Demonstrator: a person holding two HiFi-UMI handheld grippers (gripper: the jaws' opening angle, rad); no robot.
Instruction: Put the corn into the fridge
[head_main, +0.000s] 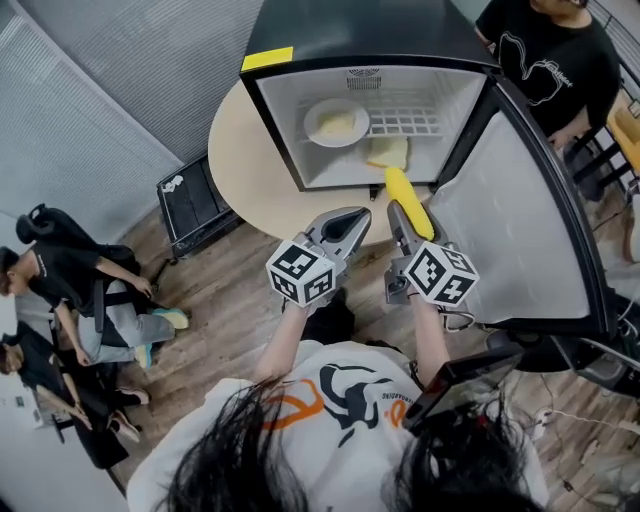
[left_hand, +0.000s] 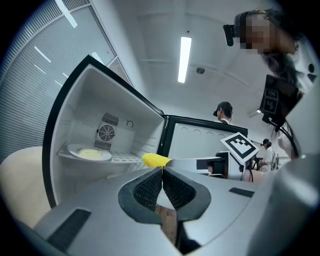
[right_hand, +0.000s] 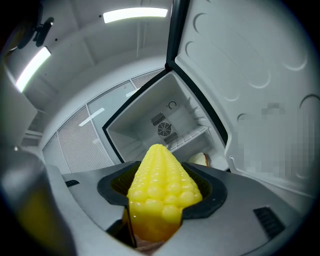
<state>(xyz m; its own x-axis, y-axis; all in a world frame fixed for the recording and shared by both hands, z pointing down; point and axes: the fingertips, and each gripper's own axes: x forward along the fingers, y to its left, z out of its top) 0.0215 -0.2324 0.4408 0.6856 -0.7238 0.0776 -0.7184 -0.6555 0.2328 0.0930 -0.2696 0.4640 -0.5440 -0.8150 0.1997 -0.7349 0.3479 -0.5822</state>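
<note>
A yellow corn cob (head_main: 409, 201) (right_hand: 162, 190) sits between the jaws of my right gripper (head_main: 405, 222) (right_hand: 165, 192), which is shut on it; the cob's tip points at the open mini fridge (head_main: 372, 75) (right_hand: 165, 120). The tip of that cob (left_hand: 155, 160) shows in the left gripper view too. My left gripper (head_main: 348, 228) (left_hand: 162, 172) hovers beside it, left of the right one, jaws shut with nothing between them. Both are just in front of the fridge opening, over the edge of the round table (head_main: 250, 170).
Inside the fridge a white plate (head_main: 336, 122) (left_hand: 89, 153) with pale food rests on the wire shelf, and a yellowish item (head_main: 388, 152) lies on the floor of it. The fridge door (head_main: 520, 220) stands open at the right. People sit at the left and stand behind.
</note>
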